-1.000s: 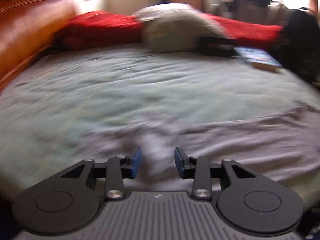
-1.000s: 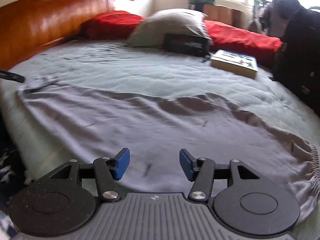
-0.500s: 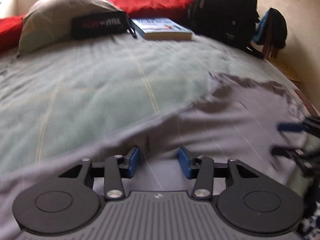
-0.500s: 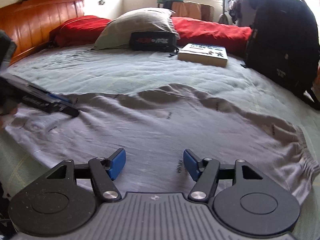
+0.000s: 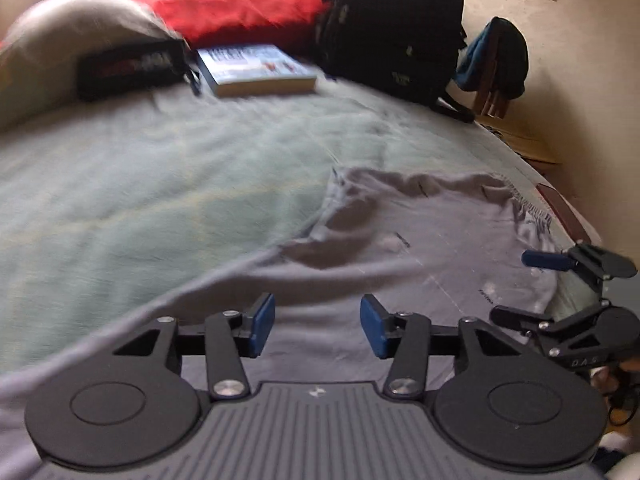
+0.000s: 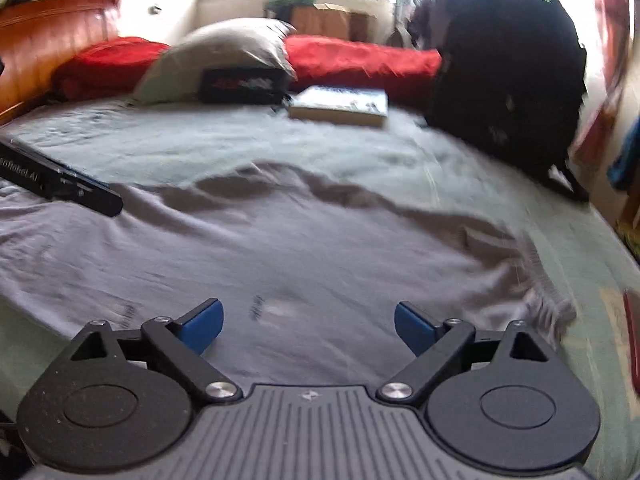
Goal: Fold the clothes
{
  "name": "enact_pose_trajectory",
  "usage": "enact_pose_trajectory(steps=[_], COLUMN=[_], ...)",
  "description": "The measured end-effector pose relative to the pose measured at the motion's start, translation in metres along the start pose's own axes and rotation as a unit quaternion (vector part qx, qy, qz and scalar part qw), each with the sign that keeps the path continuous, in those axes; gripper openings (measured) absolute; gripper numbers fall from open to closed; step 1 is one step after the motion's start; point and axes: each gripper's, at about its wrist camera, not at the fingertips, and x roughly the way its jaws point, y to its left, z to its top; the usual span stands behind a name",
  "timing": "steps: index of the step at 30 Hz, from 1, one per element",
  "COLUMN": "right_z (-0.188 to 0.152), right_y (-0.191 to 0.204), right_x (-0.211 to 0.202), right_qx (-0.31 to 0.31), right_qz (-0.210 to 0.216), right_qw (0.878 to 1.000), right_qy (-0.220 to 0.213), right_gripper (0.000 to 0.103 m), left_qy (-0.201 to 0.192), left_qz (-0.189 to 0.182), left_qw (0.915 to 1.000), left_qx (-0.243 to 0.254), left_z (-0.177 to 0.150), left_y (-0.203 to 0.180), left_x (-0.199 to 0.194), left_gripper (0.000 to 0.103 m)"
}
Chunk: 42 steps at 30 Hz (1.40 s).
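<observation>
Motion blur smears the far end of the bed (image 5: 160, 184) in both wrist views, so the lettering on the black pouch (image 5: 132, 68) and the cover of the book (image 5: 256, 68) cannot be read. The grey garment (image 6: 280, 240) runs under each camera's own housing and off the left edge, hiding its near hem. The right tool (image 5: 516, 288) is cut by the picture's right edge in the left view; the hand behind it barely shows. The left tool (image 6: 116, 204) enters from the left edge, mostly out of frame.
</observation>
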Motion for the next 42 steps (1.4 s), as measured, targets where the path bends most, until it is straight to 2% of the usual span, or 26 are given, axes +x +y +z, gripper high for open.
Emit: enact_pose_trajectory(steps=[1,2,4,7,8,12,15,16,20,22,24,26,29,32,34,38,39,42], right_z=[-0.002,-0.004,-0.009,-0.015,-0.016,-0.02,-0.023,-0.023,-0.024,-0.024,-0.024,-0.022,-0.019,-0.016,-0.018,-0.021,-0.021,-0.02], right_y=[-0.004,-0.006,-0.01,-0.015,-0.016,-0.017,-0.017,-0.017,-0.018,-0.018,-0.018,-0.021,-0.029,-0.033,-0.034,-0.033,-0.033,-0.035], right_x=[0.003,0.005,0.006,0.006,0.007,0.009,0.008,0.008,0.008,0.006,0.004,-0.005,-0.019,-0.017,-0.015,-0.022,-0.025,-0.031], right_qx=[0.01,0.017,0.028,0.036,0.038,0.041,0.039,0.039,0.042,0.043,0.044,0.053,0.062,0.065,0.068,0.067,0.063,0.059], right_qz=[0.0,0.004,0.005,0.013,0.016,0.021,0.023,0.024,0.026,0.026,0.026,0.034,0.034,0.02,0.011,0.011,0.009,0.004], right_qw=[1.0,1.0,1.0,0.999,0.999,0.999,0.999,0.999,0.998,0.998,0.998,0.997,0.995,0.995,0.996,0.996,0.996,0.996], right_qy=[0.007,0.009,0.008,0.001,-0.002,-0.011,-0.019,-0.021,-0.026,-0.029,-0.032,-0.042,-0.075,-0.068,-0.052,-0.052,-0.056,-0.063], right_gripper=[0.096,0.098,0.103,0.103,0.103,0.103,0.103,0.103,0.103,0.103,0.103,0.103,0.103,0.103,0.103,0.103,0.103,0.103], left_qy=[0.003,-0.002,-0.012,-0.02,-0.023,-0.011,-0.004,-0.002,-0.021,-0.02,-0.017,-0.031,-0.039,-0.021,-0.013,-0.004,-0.012,-0.037], left_qz=[0.012,0.039,0.047,0.047,0.043,-0.023,0.002,0.011,0.023,0.048,0.045,0.038,0.007,-0.031,-0.011,0.024,0.021,0.03], left_qw=[0.9999,0.9991,0.9976,0.998,0.9986,0.9996,0.9999,0.9999,0.9995,0.9986,0.9988,0.9985,0.9979,0.9971,0.9981,0.9996,0.9996,0.9975], left_qx=[-0.008,-0.012,-0.049,-0.036,-0.02,0.012,0.01,0.01,-0.002,0.012,0.006,0.023,0.051,0.066,0.059,0.016,0.015,0.053], left_z=[0.001,0.003,0.009,0.016,0.016,0.019,0.023,0.025,0.042,0.05,0.054,0.053,0.047,0.041,0.04,0.046,0.047,0.041], left_y=[0.002,0.006,0.016,0.001,-0.008,-0.04,-0.041,-0.041,-0.033,-0.038,-0.041,-0.053,-0.072,-0.082,-0.078,-0.061,-0.062,-0.073], left_x=[0.011,0.02,0.026,0.012,0.008,0.014,0.045,0.056,0.074,0.075,0.068,0.049,0.034,0.045,0.058,0.074,0.064,0.026], left_gripper=[0.048,0.046,0.044,0.044,0.048,0.054,0.054,0.052,0.053,0.051,0.049,0.052,0.058,0.061,0.06,0.057,0.058,0.064])
